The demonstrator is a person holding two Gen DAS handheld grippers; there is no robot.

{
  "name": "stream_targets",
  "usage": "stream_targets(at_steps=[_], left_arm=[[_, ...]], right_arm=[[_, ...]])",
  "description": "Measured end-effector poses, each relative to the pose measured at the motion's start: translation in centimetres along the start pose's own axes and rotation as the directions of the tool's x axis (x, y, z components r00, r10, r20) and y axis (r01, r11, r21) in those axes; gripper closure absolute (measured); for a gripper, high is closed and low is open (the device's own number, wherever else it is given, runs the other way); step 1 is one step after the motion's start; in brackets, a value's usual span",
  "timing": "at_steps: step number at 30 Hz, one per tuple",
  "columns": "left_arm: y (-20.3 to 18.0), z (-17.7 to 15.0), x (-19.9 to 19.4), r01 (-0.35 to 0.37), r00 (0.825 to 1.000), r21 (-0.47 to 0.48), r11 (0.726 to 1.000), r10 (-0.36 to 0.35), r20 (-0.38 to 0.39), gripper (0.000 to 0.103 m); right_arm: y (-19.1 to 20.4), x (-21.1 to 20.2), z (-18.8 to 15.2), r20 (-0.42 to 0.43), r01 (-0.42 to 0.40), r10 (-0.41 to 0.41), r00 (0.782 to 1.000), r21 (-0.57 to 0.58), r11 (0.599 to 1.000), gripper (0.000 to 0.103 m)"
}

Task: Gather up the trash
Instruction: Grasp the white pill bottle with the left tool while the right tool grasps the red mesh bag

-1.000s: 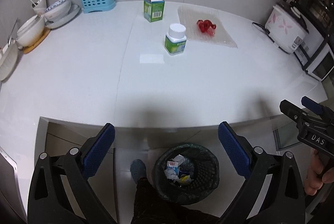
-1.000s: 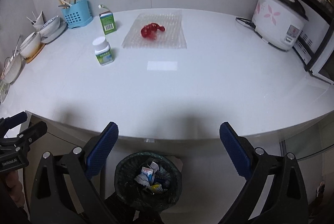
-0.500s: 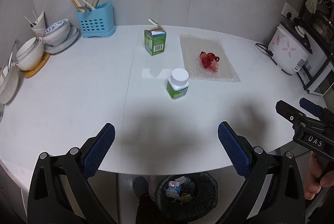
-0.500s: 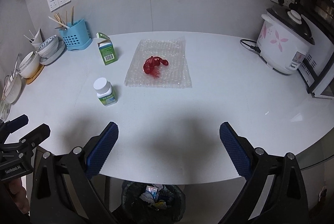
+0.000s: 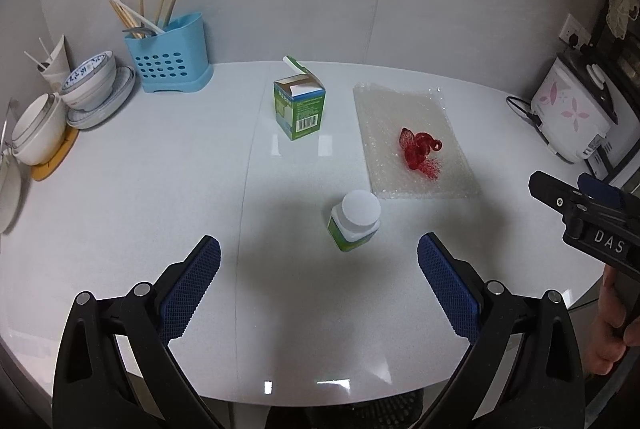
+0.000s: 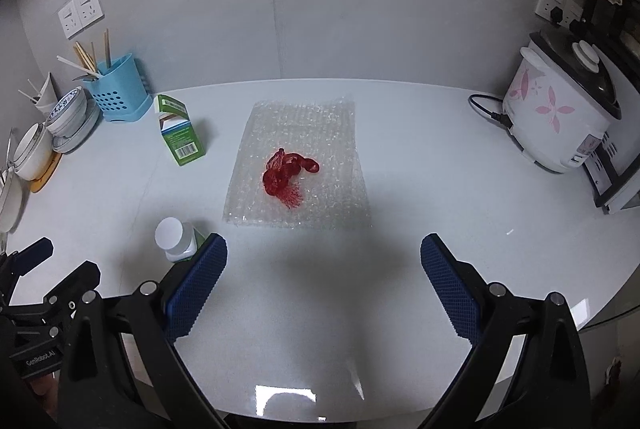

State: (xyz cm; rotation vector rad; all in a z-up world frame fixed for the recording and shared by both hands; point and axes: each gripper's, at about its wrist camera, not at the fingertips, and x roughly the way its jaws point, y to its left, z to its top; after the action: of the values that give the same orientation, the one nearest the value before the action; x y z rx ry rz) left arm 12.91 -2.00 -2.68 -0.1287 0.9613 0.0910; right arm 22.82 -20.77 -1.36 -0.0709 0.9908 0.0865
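On the white counter [image 5: 120, 197] stand a white-capped green-label bottle [image 5: 355, 219], an opened green carton [image 5: 299, 109], and a sheet of bubble wrap [image 5: 412, 145] with a crumpled red net [image 5: 420, 153] on it. My left gripper [image 5: 318, 293] is open and empty, hovering over the near counter just short of the bottle. My right gripper [image 6: 322, 293] is open and empty, facing the bubble wrap [image 6: 298, 165] and red net [image 6: 288, 175]; the bottle [image 6: 176, 239] is at its left finger, the carton [image 6: 178, 135] further back.
A blue utensil holder [image 5: 168, 57] and stacked bowls [image 5: 86, 89] stand at the back left. A rice cooker [image 6: 560, 113] with its cord sits at the right. The dark bin's rim [image 5: 384, 409] shows below the counter's near edge.
Both grippers have risen and moved forward over the counter. The bin, in full view below the edge a second ago, has dropped almost out of view. Both grippers stay open.
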Motion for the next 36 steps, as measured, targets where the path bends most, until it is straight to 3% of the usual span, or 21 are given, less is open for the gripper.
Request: stream_targets(at_steps=[15,20,28,31,36], left_arm=[[0.0,1.0,8.1,0.031,0.995,0.006,1.0,-0.03,-0.091,0.006],[-0.5,0.7,9.6,0.049,0.994,0.04,0.998,-0.044,-0.104,0.006],[-1.0,0.3,11.8,0.062,0.991,0.086,0.994,-0.051,-0.124,0.008],[-1.0,0.3,12.6,0.084,0.987,0.083,0.993,-0.071,-0.142,0.01],[-1.0,0.3,13.5,0.097,0.984,0.082,0.992,-0.083,-0.158,0.024]], right_arm=[[1.6,10.5,5.6,-0.168,0.011,-0.002,0.986,0.055,0.998,0.01],[2.3,13.7,6.6,-0.222,0.016,0.003,0.975,0.086,0.996,0.014],[3.3,18.2,7.7,-0.314,0.024,0.019,0.949,0.131,0.991,0.03],[3.4,19.2,7.8,-0.333,0.027,0.023,0.943,0.143,0.989,0.034],[3.6,20.3,7.8,-0.351,0.028,0.032,0.936,0.166,0.986,0.038]])
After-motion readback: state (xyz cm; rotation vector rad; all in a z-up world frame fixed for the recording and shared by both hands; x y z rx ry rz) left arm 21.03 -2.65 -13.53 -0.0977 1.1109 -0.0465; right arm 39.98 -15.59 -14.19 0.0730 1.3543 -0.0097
